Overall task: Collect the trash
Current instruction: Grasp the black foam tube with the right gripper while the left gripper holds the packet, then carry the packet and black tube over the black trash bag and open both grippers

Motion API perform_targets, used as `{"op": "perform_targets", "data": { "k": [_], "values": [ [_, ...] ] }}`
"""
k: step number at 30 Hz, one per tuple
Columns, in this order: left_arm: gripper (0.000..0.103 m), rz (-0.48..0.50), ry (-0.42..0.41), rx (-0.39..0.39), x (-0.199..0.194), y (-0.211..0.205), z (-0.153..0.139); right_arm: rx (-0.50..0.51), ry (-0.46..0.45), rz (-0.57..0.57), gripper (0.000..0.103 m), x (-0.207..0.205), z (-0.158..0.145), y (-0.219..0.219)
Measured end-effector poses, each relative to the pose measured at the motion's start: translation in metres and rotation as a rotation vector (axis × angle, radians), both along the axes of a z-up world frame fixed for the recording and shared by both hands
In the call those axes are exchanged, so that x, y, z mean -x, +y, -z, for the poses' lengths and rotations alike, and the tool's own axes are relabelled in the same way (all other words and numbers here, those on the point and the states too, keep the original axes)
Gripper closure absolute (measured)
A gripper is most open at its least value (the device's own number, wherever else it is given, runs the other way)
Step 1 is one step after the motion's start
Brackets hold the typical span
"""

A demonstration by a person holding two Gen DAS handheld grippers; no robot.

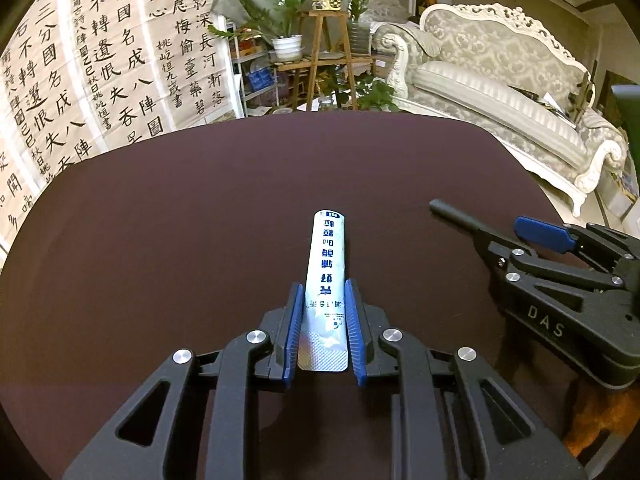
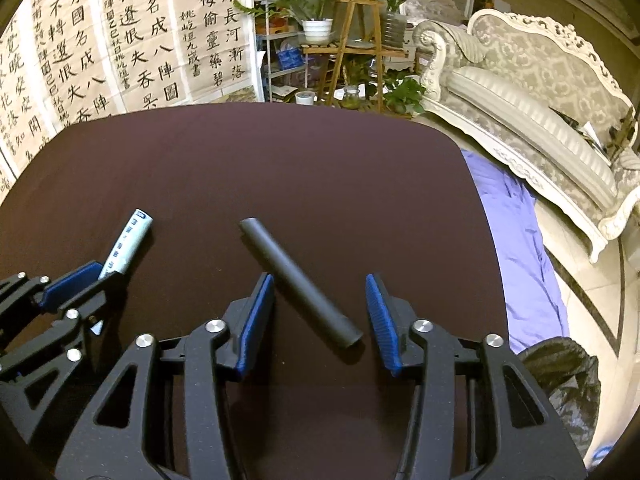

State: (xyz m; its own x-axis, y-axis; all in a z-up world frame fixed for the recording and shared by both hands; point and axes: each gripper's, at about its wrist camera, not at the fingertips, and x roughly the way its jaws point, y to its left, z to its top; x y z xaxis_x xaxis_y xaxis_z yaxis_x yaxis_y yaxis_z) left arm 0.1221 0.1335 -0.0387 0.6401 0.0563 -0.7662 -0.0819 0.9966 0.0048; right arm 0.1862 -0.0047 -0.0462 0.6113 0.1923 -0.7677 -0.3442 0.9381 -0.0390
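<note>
A pale blue and white sachet [image 1: 326, 276] with blue print lies lengthwise between the blue pads of my left gripper [image 1: 323, 288], which is shut on it over the dark brown table [image 1: 200, 208]. The sachet also shows in the right wrist view [image 2: 130, 242], sticking out of the left gripper [image 2: 86, 276]. A black tube [image 2: 298, 282] lies slantwise on the table between the open jaws of my right gripper [image 2: 320, 282], its near end between the pads, not gripped. The tube's far end [image 1: 450, 210] and the right gripper [image 1: 536, 236] show in the left wrist view.
A black trash bag [image 2: 564, 384] sits on the floor to the right of the table, beside a lilac cloth [image 2: 520, 240]. A white ornate sofa [image 2: 540, 112] stands at the right. Calligraphy sheets [image 1: 80, 80] and a wooden plant stand [image 1: 324, 52] lie beyond the far edge.
</note>
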Motion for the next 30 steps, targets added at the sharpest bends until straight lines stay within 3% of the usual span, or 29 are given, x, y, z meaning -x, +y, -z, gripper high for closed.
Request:
{"op": "perform_targets", "data": {
  "k": [5,20,30],
  "values": [
    [0.081,-0.011,-0.005,0.011,0.005,0.002,-0.001,0.000,-0.001,-0.019,0.089,0.010,-0.001,0.003],
    [0.081,0.009,-0.034,0.039,0.034,-0.004,-0.008,-0.078,-0.016,0.029,0.090,0.069,-0.007,-0.024],
    [0.081,0.057,-0.081,0.040,0.065,-0.032,-0.020,-0.119,-0.068,0.094,0.090,0.114,-0.024,-0.060]
  ]
}}
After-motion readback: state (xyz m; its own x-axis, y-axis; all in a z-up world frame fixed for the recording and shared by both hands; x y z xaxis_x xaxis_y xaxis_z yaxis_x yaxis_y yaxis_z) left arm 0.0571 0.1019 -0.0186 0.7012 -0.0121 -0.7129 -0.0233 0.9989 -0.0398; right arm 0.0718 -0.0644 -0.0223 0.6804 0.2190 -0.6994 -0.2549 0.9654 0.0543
